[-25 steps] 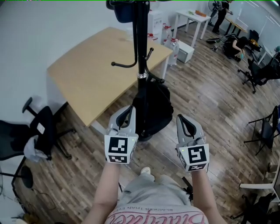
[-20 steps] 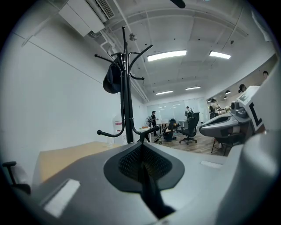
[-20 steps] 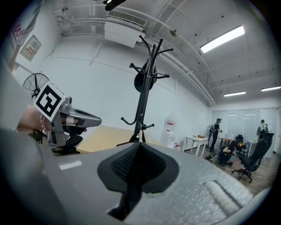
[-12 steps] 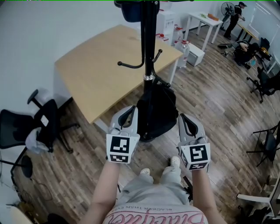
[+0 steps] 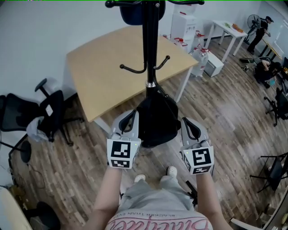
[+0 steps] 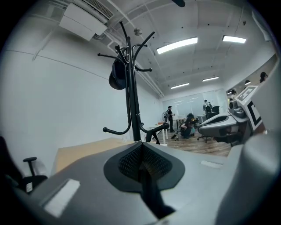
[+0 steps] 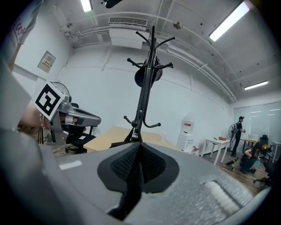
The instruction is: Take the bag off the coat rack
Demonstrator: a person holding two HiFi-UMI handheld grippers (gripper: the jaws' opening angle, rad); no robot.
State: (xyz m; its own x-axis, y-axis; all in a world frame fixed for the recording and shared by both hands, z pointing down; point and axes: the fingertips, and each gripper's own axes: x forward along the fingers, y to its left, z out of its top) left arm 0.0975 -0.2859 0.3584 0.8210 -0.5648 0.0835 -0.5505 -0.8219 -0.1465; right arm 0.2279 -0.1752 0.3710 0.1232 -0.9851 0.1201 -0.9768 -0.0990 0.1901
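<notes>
A black coat rack (image 5: 150, 49) stands right in front of me. A black bag (image 5: 155, 121) hangs by its straps from a low hook, its body down near the rack's foot. A dark rounded item (image 5: 131, 11) hangs high on the pole (image 6: 130, 88), and it shows there in the right gripper view too (image 7: 147, 77). My left gripper (image 5: 130, 117) is held left of the bag and my right gripper (image 5: 189, 125) right of it, both nearer to me than the rack. Both are shut and hold nothing. In each gripper view the jaws meet with nothing between them.
A light wooden table (image 5: 103, 72) stands behind and left of the rack. Black office chairs (image 5: 49, 117) are at the left. White cabinets and a white desk (image 5: 225, 31) stand at the back right, with people (image 5: 261, 27) working far off. The floor (image 5: 225, 117) is wood plank.
The rack, bag and table have slid nearer and to the right in the head view as the person stepped up. Both grippers kept their pose, shut and empty.
</notes>
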